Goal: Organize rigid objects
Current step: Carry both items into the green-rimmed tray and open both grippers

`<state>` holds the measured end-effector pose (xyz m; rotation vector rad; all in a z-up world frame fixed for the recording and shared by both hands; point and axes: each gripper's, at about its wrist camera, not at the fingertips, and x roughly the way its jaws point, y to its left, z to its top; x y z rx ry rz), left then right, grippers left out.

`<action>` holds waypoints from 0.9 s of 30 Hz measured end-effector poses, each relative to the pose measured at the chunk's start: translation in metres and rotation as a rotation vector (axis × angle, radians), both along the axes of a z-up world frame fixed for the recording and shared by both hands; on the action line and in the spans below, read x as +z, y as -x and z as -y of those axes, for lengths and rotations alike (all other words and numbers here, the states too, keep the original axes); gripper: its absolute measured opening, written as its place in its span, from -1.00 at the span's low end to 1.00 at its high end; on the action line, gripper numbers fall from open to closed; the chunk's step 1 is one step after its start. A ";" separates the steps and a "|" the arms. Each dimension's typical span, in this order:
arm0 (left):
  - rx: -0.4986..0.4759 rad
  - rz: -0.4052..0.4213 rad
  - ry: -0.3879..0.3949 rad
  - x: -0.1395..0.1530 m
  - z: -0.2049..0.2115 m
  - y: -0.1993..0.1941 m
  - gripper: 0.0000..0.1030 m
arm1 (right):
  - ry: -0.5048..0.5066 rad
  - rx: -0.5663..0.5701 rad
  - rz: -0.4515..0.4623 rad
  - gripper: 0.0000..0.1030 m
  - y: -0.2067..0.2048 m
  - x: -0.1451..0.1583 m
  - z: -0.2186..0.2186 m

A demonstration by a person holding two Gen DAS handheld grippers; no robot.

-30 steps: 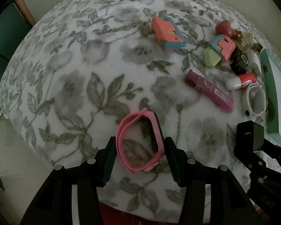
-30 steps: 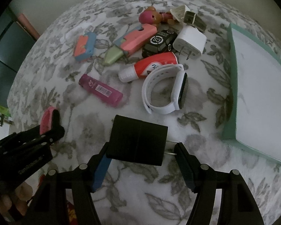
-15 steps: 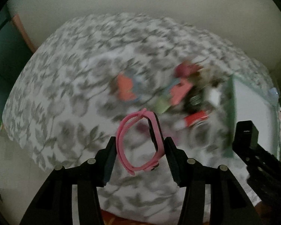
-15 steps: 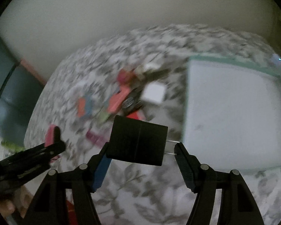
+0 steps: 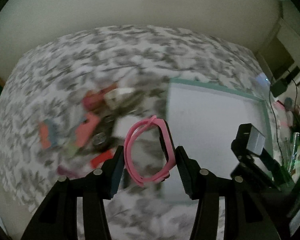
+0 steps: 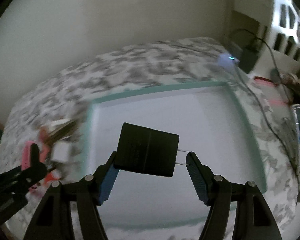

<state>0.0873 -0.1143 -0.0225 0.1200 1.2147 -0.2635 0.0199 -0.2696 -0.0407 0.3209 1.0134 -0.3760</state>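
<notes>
Left hand-held gripper (image 5: 149, 160) clamped on a pink wristband (image 5: 148, 152), carried in the air over the near-left edge of a teal-rimmed tray (image 5: 216, 85). Right hand-held gripper (image 6: 151, 160) clamped on a black charger (image 6: 147, 150), prongs against the right finger, held above the tray's white inside. Tray resting on a flower-patterned bed (image 5: 110, 50). Blurred heap of small things (image 5: 94, 128) lying on the bed just left of the tray.
</notes>
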 end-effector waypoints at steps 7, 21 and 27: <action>-0.056 -0.001 -0.001 -0.023 0.058 -0.017 0.03 | 0.029 -0.153 -0.029 0.37 -0.005 -0.025 0.056; -0.137 0.006 -0.049 -0.060 0.125 -0.035 0.04 | 0.089 -0.268 -0.049 0.37 -0.011 -0.051 0.107; -0.144 0.000 -0.072 -0.070 0.131 -0.035 0.05 | 0.079 -0.256 -0.065 0.37 -0.013 -0.058 0.107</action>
